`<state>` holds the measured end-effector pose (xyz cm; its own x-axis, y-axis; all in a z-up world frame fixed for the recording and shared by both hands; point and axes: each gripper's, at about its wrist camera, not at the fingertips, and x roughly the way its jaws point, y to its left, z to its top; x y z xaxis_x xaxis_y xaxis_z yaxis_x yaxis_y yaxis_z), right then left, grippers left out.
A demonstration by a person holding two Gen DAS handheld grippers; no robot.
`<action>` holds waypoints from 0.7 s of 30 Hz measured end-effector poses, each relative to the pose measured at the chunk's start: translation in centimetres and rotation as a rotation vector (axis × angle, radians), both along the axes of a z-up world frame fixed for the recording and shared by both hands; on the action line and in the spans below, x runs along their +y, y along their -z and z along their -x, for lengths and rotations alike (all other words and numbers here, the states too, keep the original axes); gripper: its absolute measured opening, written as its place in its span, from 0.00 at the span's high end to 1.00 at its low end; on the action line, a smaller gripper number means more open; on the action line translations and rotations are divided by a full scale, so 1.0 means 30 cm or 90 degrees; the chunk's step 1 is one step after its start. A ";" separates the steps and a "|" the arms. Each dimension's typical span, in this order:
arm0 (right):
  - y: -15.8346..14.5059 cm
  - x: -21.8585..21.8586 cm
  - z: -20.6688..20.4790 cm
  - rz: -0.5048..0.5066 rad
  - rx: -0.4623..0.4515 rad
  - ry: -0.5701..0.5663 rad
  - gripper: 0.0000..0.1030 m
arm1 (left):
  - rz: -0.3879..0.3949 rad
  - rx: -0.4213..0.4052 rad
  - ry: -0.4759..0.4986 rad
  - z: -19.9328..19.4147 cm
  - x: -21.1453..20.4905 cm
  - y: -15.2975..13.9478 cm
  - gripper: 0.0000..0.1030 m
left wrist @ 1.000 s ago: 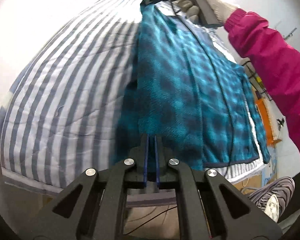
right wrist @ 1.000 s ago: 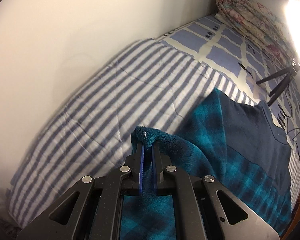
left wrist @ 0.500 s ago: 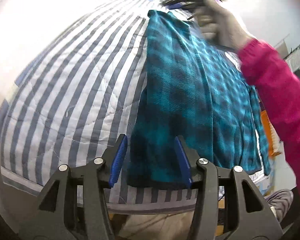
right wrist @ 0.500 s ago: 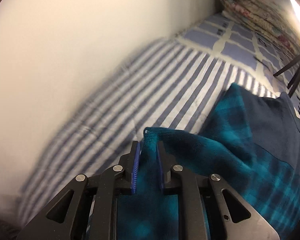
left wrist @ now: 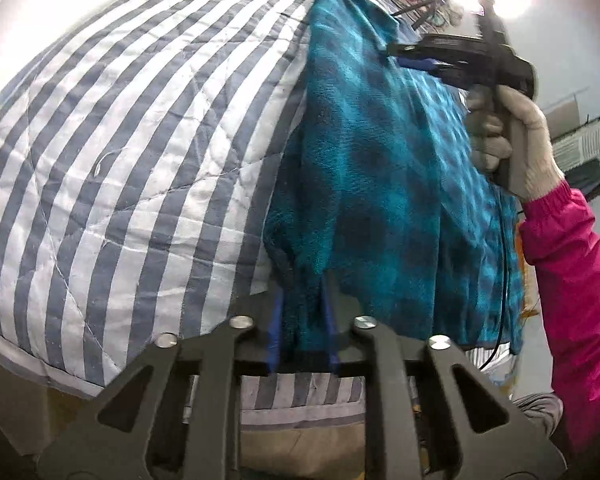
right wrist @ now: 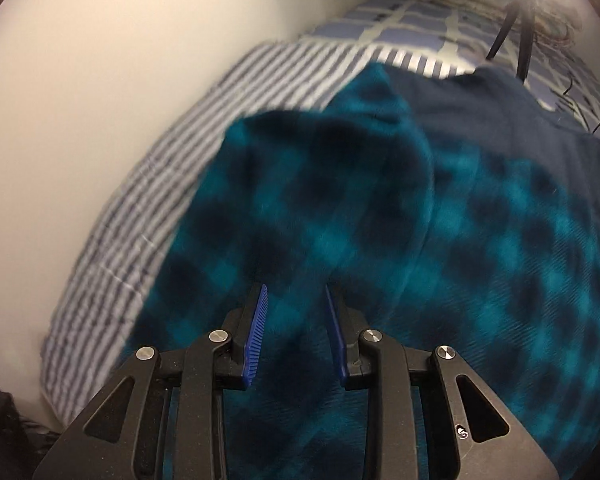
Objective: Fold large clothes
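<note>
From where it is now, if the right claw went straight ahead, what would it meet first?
The right claw stands open over the teal plaid fleece, which fills the line ahead. It would likely meet that fleece first, though blur leaves depth unclear. The striped quilt lies off to its left.

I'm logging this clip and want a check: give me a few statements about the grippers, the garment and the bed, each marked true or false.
1. The teal-and-black plaid fleece garment lies on a blue-and-white striped quilt. True.
2. The right gripper is clamped on the fleece. False: its jaws stand apart above the cloth.
3. The left gripper has fleece between its jaws. True.
4. The sleeve behind the right gripper is green. False: it is pink.
5. A black tripod stands on the bed. True.
</note>
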<state>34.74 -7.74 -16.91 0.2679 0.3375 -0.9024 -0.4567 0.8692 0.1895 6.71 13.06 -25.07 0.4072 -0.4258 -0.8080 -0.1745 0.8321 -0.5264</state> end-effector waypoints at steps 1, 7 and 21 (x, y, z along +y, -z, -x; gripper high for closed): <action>0.029 0.015 0.000 0.017 0.005 0.002 0.74 | -0.008 -0.006 0.002 0.002 -0.007 -0.007 0.90; 0.071 0.026 -0.005 0.059 0.019 0.011 0.74 | -0.019 -0.044 -0.001 0.016 -0.020 -0.068 0.92; -0.075 0.280 0.075 0.042 0.067 -0.037 0.48 | -0.027 -0.113 0.036 0.050 -0.095 -0.165 0.92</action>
